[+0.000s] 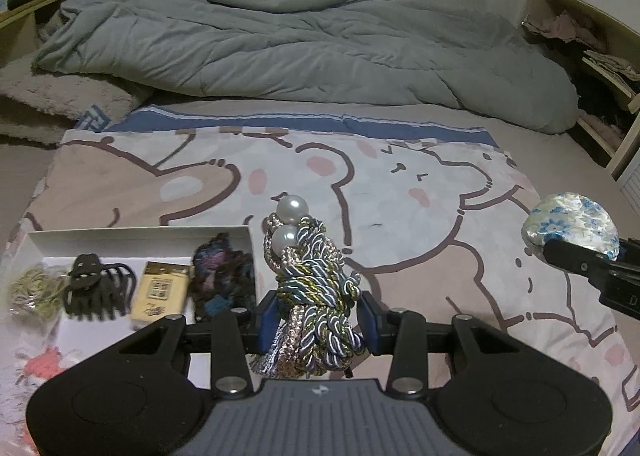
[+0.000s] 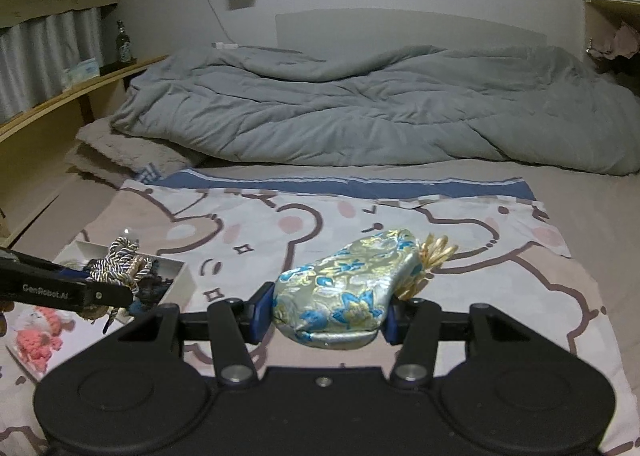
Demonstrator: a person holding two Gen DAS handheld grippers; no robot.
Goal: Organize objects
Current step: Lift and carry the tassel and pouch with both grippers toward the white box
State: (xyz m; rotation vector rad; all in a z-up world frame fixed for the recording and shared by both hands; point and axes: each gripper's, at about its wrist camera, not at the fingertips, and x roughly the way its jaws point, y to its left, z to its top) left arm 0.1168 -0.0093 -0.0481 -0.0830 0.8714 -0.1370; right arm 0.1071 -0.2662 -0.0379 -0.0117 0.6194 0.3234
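My left gripper [image 1: 318, 318] is shut on a bundle of twisted blue, gold and silver cords [image 1: 316, 288] with two pearl beads [image 1: 292, 210], held above the cloth just right of a white box [image 1: 140, 236]. The box holds a black claw clip [image 1: 98, 288], a yellow packet [image 1: 160, 292], a dark knitted piece [image 1: 224, 276] and hair ties [image 1: 34, 288]. My right gripper [image 2: 326, 320] is shut on a floral brocade pouch [image 2: 340, 296] with a gold tassel [image 2: 434, 256]. The pouch also shows in the left wrist view [image 1: 572, 226]; the cords show in the right wrist view [image 2: 120, 266].
A bear-print cloth [image 1: 400, 192] covers the bed. A rumpled grey duvet [image 1: 300, 44] lies behind it. Wooden shelves [image 1: 608, 68] stand at the right and a wooden ledge [image 2: 80, 92] with a bottle at the left. A pink knitted item [image 2: 36, 340] lies near the box.
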